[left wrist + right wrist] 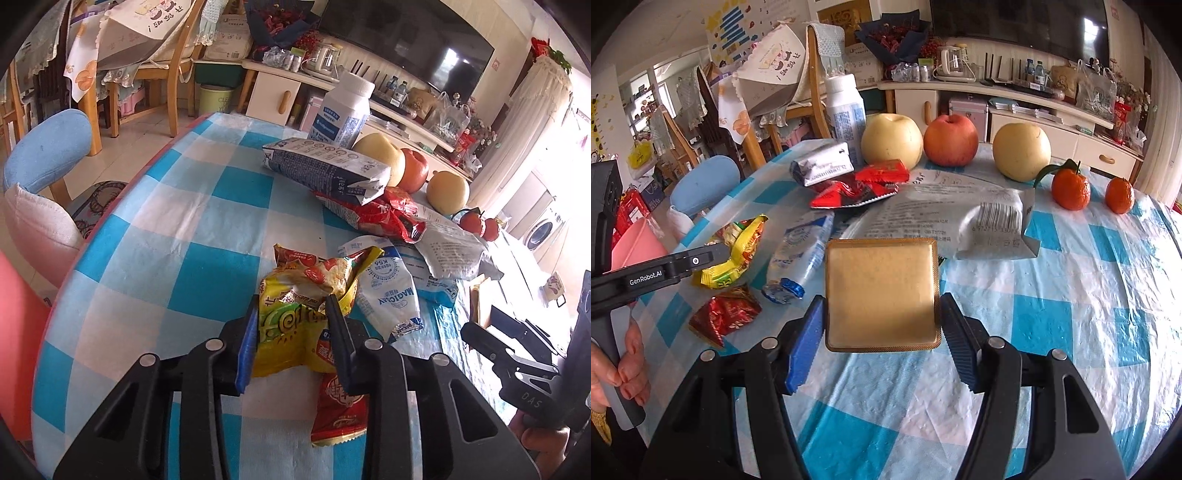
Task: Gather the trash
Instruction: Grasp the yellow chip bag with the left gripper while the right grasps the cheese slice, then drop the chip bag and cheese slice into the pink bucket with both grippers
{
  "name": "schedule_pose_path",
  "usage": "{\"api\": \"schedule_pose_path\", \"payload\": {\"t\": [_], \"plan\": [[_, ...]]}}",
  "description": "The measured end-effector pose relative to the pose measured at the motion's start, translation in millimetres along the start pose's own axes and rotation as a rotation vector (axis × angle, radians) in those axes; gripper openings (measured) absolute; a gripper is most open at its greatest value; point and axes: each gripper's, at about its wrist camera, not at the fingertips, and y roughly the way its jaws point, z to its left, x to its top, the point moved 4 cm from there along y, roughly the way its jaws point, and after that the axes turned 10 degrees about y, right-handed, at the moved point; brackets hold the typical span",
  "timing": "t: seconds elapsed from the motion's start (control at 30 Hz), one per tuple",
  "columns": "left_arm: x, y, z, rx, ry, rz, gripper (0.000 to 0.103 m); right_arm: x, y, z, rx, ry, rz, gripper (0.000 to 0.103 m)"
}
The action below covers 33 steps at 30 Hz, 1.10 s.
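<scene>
My left gripper (293, 306) is shut on a crumpled yellow snack wrapper (295, 317), which also shows in the right wrist view (738, 254). My right gripper (882, 317) is shut on a square gold plastic tray (881, 293), its fingers pressed against both side edges. More trash lies on the checked table (177, 229): a small red wrapper (340, 410), a white Magiclay pouch (391, 299), a red foil wrapper (857, 190), a large white bag (960, 214) and a flattened blue carton (325, 168).
Two yellow pears (892, 138), a red apple (951, 138), two tangerines (1071, 188) and a white bottle (846, 110) stand at the table's far side. A blue stool (48, 147) and a pink bin (633, 245) stand left of the table.
</scene>
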Motion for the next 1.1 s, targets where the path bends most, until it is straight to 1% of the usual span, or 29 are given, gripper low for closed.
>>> {"api": "schedule_pose_path", "payload": {"t": [0.2, 0.37, 0.67, 0.8, 0.97, 1.1], "plan": [[-0.7, -12.4, 2.3, -0.012, -0.009, -0.023, 0.035, -1.0, -9.1, 6.9, 0.037, 0.016, -0.006, 0.063], [1.4, -27.2, 8.1, -0.017, -0.027, -0.055, 0.035, -5.3, -17.0, 19.9, 0.071, 0.013, -0.006, 0.063], [6.0, -54.4, 28.6, 0.003, -0.067, -0.109, 0.034, -10.0, -24.3, 54.1, 0.116, 0.002, 0.008, 0.063], [8.7, -70.0, 44.6, 0.029, -0.096, -0.14, 0.034, -7.7, -29.7, 79.9, 0.144, -0.027, -0.001, 0.063], [9.0, -90.1, 64.8, 0.076, -0.121, -0.174, 0.034, -6.2, -35.7, 127.2, 0.19, -0.084, -0.01, 0.063], [9.3, -109.8, 88.9, 0.123, -0.159, -0.203, 0.034, -3.4, -34.2, 173.3, 0.247, -0.127, -0.007, 0.063]]}}
